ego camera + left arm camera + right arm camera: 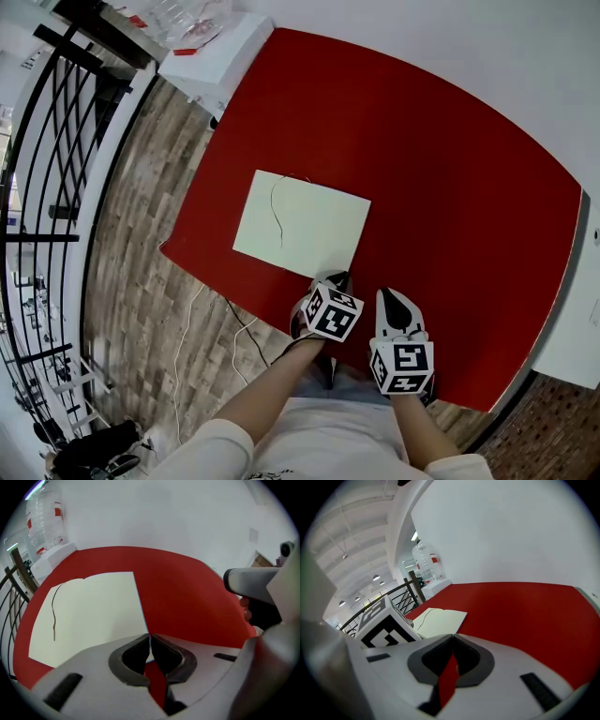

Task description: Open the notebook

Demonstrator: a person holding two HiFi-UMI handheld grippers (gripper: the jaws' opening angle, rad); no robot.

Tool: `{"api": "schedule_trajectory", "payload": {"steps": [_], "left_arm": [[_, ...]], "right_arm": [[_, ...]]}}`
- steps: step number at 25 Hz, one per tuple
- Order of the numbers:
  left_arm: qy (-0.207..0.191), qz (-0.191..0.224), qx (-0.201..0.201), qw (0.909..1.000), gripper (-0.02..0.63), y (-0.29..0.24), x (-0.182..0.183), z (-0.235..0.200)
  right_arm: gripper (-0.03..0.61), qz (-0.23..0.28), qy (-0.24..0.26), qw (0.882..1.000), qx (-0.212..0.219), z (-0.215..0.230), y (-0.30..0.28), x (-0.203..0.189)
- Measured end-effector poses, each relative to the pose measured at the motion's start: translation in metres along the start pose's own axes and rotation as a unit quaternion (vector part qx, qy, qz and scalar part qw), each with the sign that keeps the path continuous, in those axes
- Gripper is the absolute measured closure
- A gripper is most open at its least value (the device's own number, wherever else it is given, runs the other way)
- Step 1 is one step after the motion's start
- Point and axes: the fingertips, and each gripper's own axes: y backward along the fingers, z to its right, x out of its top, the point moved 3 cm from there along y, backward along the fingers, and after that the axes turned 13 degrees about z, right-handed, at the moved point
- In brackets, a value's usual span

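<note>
Both tongs were clenched, empty: left gripper [149, 637] at the five-o'clock corner of the notebook [93, 611], right gripper [452, 638] idle; I judged wedging under the cover best.

No legible text, number or brand in any view. On the two marker cubes [333, 312] at the near desk [450, 187] edge: black-and-white square codes only, no characters. On the water bottle [44, 520], far left: a red label [57, 512], print too small to read.
</note>
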Motion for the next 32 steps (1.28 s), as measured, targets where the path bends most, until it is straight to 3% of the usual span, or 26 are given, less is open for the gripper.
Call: {"api": "schedule_trajectory", "payload": {"steps": [6, 14, 17, 22, 27, 32], "left_arm": [[0.028, -0.002, -0.031, 0.9991, 0.549, 0.002, 0.001, 0.007], [0.051, 0.01, -0.018, 0.9985, 0.549, 0.003, 0.001, 0.003], [0.057, 0.017, 0.001, 0.9982, 0.606, 0.003, 0.0, -0.002], [0.087, 0.023, 0.003, 0.996, 0.608, 0.003, 0.001, -0.006], [0.077, 0.032, 0.01, 0.9965, 0.607, 0.005, 0.002, -0.005], [0.067, 0.085, 0.02, 0.9939, 0.607, 0.037, 0.02, -0.007]], "right_arm": [[0.571, 0.001, -0.003, 1.0, 0.002, 0.0, 0.0, 0.0], [0.571, 0.002, -0.003, 1.0, 0.001, 0.002, 0.001, 0.0], [0.571, 0.001, -0.002, 1.0, 0.0, 0.004, 0.003, -0.001], [0.571, 0.002, 0.001, 1.0, -0.004, 0.006, 0.008, -0.001], [0.571, 0.004, 0.004, 1.0, -0.003, 0.005, 0.01, 0.0], [0.571, 0.012, 0.02, 1.0, 0.007, -0.002, 0.015, 0.011]]}}
